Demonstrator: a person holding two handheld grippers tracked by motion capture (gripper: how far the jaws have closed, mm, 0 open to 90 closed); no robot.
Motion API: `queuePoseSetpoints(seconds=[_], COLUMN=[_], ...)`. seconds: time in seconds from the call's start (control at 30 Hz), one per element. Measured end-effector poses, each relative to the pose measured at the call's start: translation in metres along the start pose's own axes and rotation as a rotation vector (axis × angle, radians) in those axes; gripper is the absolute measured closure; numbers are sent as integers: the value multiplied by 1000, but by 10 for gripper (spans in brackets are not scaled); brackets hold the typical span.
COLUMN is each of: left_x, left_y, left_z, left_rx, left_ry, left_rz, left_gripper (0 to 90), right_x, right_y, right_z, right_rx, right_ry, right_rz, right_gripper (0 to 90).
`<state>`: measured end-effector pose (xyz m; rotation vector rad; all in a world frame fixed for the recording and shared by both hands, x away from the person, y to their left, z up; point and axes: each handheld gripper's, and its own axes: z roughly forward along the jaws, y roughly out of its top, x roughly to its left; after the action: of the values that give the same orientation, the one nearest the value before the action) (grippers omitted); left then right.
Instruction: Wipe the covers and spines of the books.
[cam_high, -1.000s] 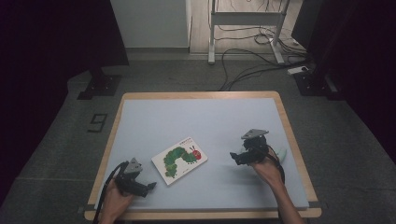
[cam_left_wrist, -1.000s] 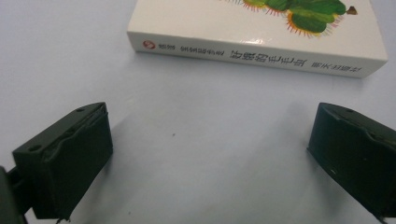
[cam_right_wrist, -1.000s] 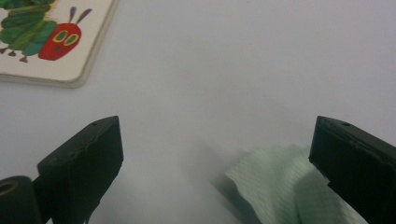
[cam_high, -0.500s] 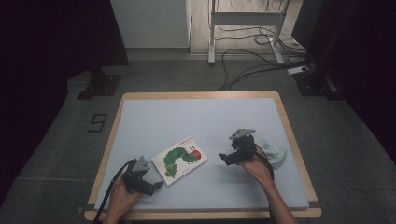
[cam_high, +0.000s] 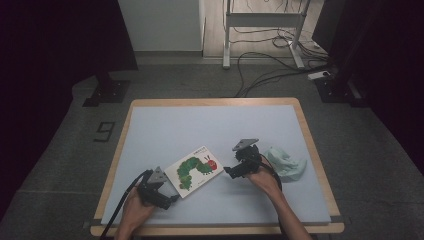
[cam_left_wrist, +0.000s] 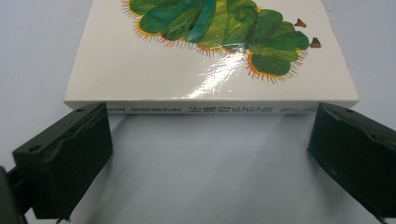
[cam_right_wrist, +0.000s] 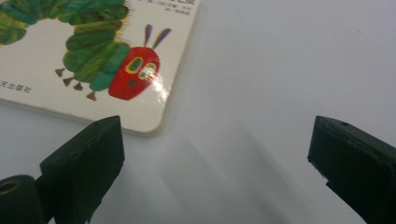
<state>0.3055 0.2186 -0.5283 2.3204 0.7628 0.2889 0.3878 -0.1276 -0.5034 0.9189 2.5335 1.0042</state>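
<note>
A white board book with a green caterpillar (cam_high: 194, 170) lies flat on the pale blue table top (cam_high: 200, 125). My left gripper (cam_high: 171, 200) is open at the book's spine end; in the left gripper view the spine (cam_left_wrist: 210, 109) sits just beyond and between the two jaws of the gripper (cam_left_wrist: 210, 158). My right gripper (cam_high: 228, 171) is open just right of the book, by the red caterpillar head. In the right gripper view the book's corner (cam_right_wrist: 116, 70) lies just past the left jaw, and the gripper (cam_right_wrist: 215, 158) has bare table between its jaws.
A crumpled pale green cloth (cam_high: 285, 162) lies on the table behind my right hand. The wooden table rim (cam_high: 215, 101) frames the top. Beyond it are a stand base (cam_high: 105, 92), cables (cam_high: 260, 65) and a metal frame on the floor.
Both grippers have moved inward toward the book: the left from the table's front left to the spine, the right leftward away from the cloth to the book's right edge.
</note>
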Motion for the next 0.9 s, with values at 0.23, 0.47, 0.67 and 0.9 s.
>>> queuePoseSetpoints(seconds=[0.23,0.47,0.67,0.9], left_x=[0,0,0,0], left_y=[0,0,0,-1], left_z=[0,0,0,0], left_rx=[-2,-3,-3,-4], left_ry=[0,-2,-2,-2], left_rz=[-4,-6,-6,-6], left_gripper=[0,0,0,0], right_x=[7,19,28,33], right_y=[9,20,27,34], right_z=[13,28,39,50], right_rx=[3,9,16,21], right_ry=[36,66,88,130], right_rz=[-9,-35,-53,-51], right_gripper=[37,36,35,27])
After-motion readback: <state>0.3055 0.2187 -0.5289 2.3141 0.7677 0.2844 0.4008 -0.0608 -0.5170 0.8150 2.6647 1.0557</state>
